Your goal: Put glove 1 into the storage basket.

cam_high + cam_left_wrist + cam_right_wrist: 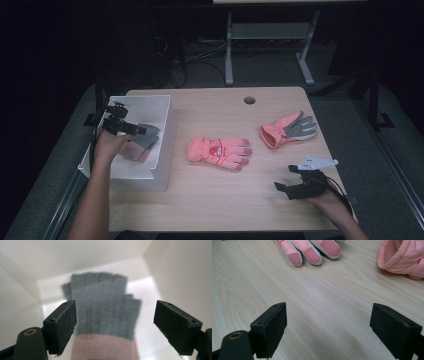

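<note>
Your left gripper (142,130) hangs above the white bin (165,145) at the bench's (220,200) left edge, jaws spread wide with nothing between them. Below it the grey knit glove (105,305) (pink at the cuff) lies flat on the bin's floor. Your right gripper (282,179) sits low near the bench's front right corner, jaws apart and empty. One pink ski glove (219,152) lies mid-bench, the other (289,129) toward the right edge.
</note>
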`<action>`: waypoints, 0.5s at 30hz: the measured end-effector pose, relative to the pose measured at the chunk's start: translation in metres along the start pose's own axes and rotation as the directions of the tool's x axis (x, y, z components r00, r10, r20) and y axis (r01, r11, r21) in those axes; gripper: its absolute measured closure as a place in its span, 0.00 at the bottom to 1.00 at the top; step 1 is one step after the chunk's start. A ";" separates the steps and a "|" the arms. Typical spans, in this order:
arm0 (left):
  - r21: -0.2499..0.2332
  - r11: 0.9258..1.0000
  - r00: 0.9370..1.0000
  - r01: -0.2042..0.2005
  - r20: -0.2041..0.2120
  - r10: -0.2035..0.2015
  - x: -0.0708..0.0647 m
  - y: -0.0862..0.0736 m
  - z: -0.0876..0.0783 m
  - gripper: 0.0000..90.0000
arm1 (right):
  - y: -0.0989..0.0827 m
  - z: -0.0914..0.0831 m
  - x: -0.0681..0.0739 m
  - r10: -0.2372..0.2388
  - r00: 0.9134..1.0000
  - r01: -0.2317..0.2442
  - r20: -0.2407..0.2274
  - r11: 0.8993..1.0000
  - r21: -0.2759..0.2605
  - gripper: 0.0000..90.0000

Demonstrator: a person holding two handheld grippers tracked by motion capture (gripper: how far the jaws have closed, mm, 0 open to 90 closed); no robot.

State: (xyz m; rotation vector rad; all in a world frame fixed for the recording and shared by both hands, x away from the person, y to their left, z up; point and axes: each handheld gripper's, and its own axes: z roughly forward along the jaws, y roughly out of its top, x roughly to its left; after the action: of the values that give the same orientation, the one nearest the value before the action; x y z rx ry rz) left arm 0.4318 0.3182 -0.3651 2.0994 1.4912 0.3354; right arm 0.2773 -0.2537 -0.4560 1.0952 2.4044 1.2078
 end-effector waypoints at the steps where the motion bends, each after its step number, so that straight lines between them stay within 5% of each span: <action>1: -0.009 1.000 1.000 -0.009 0.006 0.009 -0.003 0.002 -0.004 0.20 | 0.000 0.000 0.000 -0.001 1.000 0.001 0.000 1.000 0.001 0.15; 9: -0.068 0.994 0.993 -0.083 0.078 0.088 -0.030 0.017 -0.029 0.19 | 0.000 0.000 0.000 -0.001 1.000 0.001 -0.001 1.000 0.004 0.15; 15: -0.103 0.984 0.977 -0.148 0.142 0.162 -0.059 0.026 -0.041 0.17 | 0.000 0.000 0.000 -0.005 1.000 0.005 -0.001 1.000 0.004 0.15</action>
State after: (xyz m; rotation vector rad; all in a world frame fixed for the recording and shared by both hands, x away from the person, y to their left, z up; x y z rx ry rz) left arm 0.4105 0.2684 -0.3107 2.1225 1.2075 0.2905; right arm 0.2781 -0.2537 -0.4560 1.0896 2.4106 1.2026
